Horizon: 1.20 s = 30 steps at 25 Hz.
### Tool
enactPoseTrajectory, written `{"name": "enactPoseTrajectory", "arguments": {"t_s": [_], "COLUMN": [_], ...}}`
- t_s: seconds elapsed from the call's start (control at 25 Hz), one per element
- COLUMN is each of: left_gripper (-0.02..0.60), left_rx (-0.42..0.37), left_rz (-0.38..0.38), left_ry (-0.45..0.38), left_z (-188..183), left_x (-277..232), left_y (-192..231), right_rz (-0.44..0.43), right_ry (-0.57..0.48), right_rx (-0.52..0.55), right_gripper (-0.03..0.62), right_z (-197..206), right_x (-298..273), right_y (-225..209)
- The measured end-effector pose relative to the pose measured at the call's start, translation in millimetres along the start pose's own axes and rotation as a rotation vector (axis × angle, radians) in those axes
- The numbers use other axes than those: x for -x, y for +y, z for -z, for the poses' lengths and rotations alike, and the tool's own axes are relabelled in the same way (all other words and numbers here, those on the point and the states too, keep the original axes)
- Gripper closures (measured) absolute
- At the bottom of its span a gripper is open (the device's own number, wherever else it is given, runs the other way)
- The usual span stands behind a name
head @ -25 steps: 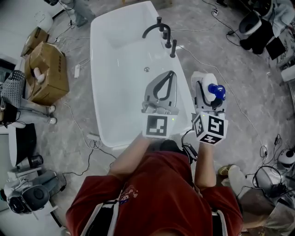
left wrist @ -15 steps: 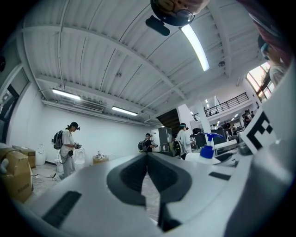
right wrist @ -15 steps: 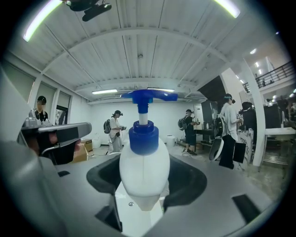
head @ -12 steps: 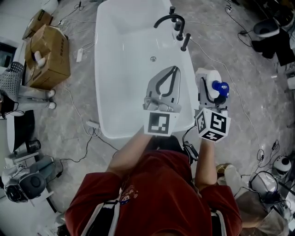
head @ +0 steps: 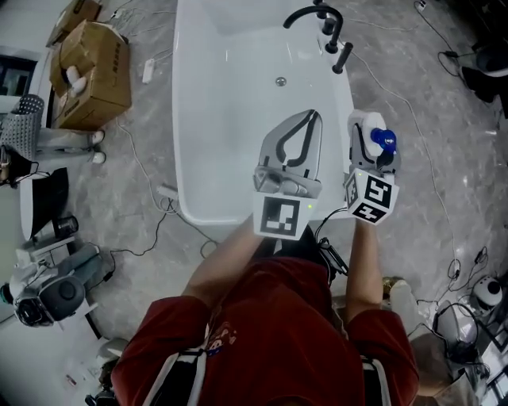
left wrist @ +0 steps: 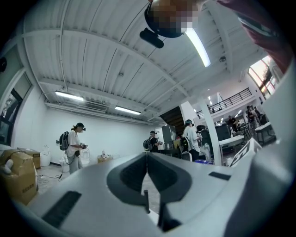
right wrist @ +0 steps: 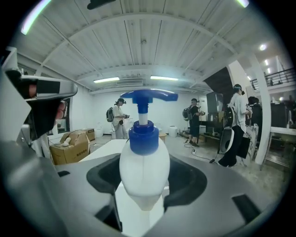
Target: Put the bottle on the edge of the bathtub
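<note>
Roughly halfway, I reckon: my right gripper [head: 371, 141] is clamped on the pump bottle [right wrist: 144, 169] right by the bathtub [head: 230, 119] rim, not set down yet, and my left gripper [head: 311, 116] is pinched closed on nothing.

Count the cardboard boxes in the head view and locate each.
2. One large box stands on the floor left of the bathtub; the second box lies behind it, cut off by the picture's top edge. Others may be hidden.
</note>
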<state>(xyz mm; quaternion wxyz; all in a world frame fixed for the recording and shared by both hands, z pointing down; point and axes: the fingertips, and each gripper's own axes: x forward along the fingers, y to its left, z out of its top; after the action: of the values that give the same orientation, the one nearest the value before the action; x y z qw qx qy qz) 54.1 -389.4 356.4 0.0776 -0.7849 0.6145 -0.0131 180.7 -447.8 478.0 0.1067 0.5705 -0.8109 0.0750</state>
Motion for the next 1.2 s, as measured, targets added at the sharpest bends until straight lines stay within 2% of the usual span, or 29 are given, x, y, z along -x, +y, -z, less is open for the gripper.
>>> {"name": "enactPoseTrajectory", "arguments": {"t_s": [0.32,0.76,0.88,1.04,1.2], "left_gripper": [0.566,0.566,0.566,0.565,0.566], "left_rx": [0.026,0.034,0.028,0.009,0.024], "left_rz": [-0.023,-0.064,-0.058,-0.047,-0.049], "left_ry": [0.029,0.068,0.102,0.120,0.118], "left_z": [22.3,52.3,64.6,67.4,70.8], "left_x": [-7.1,-13.4,-11.4,-5.7,-7.5], "left_y": [-3.3,-10.6,-17.3,-22.3,-30.0], "right_rz": [-0.052,-0.062,-0.063,-0.065,-0.052], "right_ry": [0.058,0.166,0.203,0.227,0.248], "right_rx": [0.008,-0.006,0.009,0.031,0.019], "right_gripper": [0.322,0.322,0.322,0.322,0.322], "right_z": [60.3,146.5,170.7,187.2,201.0], "right_x": [-56.8,-105.9,-115.9,-121.6,-125.7], "right_y": [-6.0,-20.8,-25.2,-25.8,-35.1]}}
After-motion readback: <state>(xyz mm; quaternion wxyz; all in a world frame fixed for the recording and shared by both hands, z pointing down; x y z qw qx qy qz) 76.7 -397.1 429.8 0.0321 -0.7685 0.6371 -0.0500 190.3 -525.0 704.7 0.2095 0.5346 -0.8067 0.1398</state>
